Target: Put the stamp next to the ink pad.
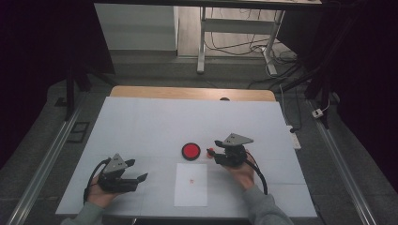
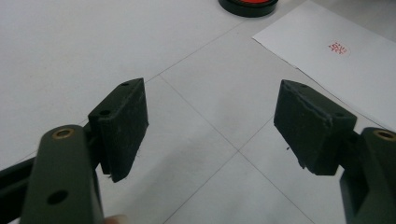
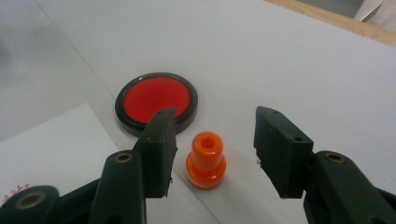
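The orange stamp (image 3: 206,159) stands upright on the white table (image 1: 141,122), just beside the round red ink pad (image 3: 157,100), and my right gripper (image 3: 212,154) has its jaws spread wide on either side of it, neither pad touching, nothing gripped. From above I see the stamp (image 1: 210,151) between pad (image 1: 191,151) and gripper (image 1: 220,151). Nearer me lies the white sheet (image 1: 191,184) with its small red mark (image 2: 339,47). My left gripper (image 1: 136,171) rests well apart, jaws wide, empty.
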Available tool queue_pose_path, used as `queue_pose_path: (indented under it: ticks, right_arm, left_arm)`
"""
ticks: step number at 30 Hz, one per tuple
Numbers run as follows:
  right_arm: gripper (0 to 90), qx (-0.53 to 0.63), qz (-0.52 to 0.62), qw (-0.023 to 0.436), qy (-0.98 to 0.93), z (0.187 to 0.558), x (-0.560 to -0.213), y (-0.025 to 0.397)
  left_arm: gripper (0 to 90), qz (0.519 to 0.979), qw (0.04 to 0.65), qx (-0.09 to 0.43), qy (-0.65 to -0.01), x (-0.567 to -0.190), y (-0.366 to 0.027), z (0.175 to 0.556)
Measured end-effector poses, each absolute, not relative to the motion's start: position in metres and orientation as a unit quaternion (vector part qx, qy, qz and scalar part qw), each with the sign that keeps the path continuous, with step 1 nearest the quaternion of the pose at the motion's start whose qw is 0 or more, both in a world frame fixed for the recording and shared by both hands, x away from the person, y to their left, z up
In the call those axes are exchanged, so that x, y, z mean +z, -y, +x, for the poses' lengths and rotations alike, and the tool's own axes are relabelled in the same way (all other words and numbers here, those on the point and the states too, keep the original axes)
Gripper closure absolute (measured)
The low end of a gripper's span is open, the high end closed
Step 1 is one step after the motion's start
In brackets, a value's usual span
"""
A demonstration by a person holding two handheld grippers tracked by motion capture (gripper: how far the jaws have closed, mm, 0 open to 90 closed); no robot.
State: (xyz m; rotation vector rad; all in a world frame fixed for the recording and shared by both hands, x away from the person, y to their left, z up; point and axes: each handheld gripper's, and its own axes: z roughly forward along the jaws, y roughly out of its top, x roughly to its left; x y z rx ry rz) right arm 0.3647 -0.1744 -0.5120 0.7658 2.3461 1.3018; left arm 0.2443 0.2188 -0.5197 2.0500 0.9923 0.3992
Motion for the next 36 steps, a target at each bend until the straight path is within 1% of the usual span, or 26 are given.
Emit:
queue_pose_path:
  ticks: [6, 15, 30, 36]
  right_arm:
    - [48.4, 0.461, 0.263, 0.184, -0.828, 0.353, -0.505, 0.189]
    - [48.6, 0.472, 0.272, 0.188, -0.817, 0.332, -0.496, 0.226]
    - [47.7, 0.463, 0.287, 0.206, -0.813, 0.294, -0.497, 0.285]
    - [47.6, 0.456, 0.291, 0.210, -0.815, 0.288, -0.501, 0.298]
  left_arm:
    - [26.1, 0.814, 0.400, 0.158, -0.391, -0.521, -0.217, 0.245]
    - [26.0, 0.814, 0.400, 0.158, -0.391, -0.521, -0.217, 0.246]
    - [25.9, 0.815, 0.400, 0.156, -0.390, -0.522, -0.217, 0.247]
    - [25.9, 0.814, 0.400, 0.156, -0.392, -0.522, -0.218, 0.248]
